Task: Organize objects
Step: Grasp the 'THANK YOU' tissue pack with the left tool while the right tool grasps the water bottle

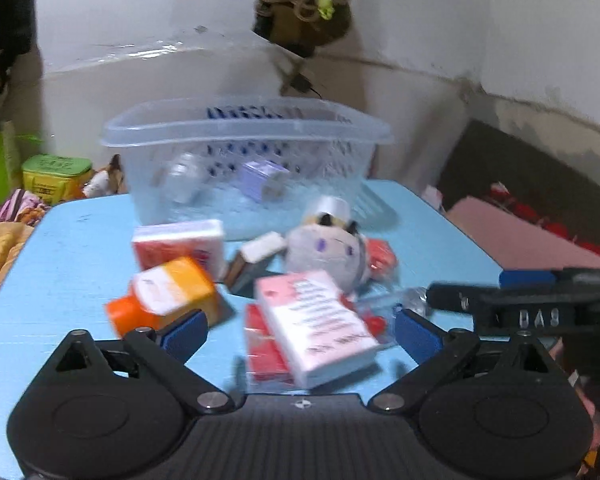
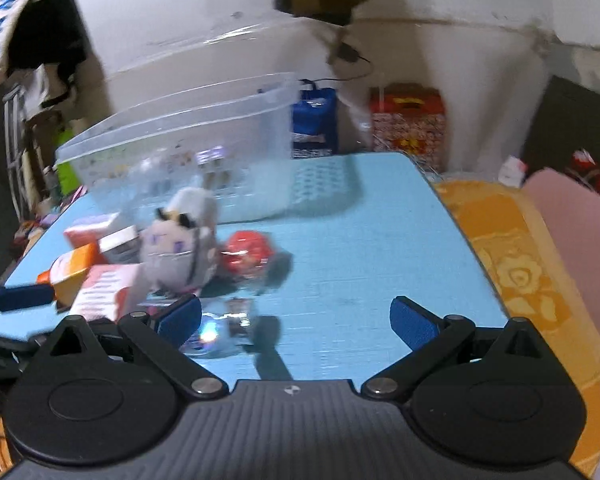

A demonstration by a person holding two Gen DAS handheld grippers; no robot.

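Note:
A clear plastic basket (image 1: 244,136) stands at the back of the blue table (image 1: 68,264), with a small bottle (image 1: 184,180) and a purple box (image 1: 262,178) inside. In front lie a pink-and-white box (image 1: 320,320), an orange bottle (image 1: 164,296), a red-and-white box (image 1: 180,244), a grey plush toy (image 1: 328,244) and a red packet (image 1: 380,256). My left gripper (image 1: 300,334) is open, its fingers either side of the pink-and-white box. My right gripper (image 2: 296,320) is open and empty over the table, near a clear shiny item (image 2: 220,332). The basket (image 2: 180,128) and plush (image 2: 180,248) also show there.
A green-lidded tub (image 1: 54,176) and patterned cloth (image 1: 4,240) lie left of the table. An orange blanket (image 2: 520,272), a red gift box (image 2: 408,124) and a blue bag (image 2: 314,120) sit to the right and behind. White walls close the back.

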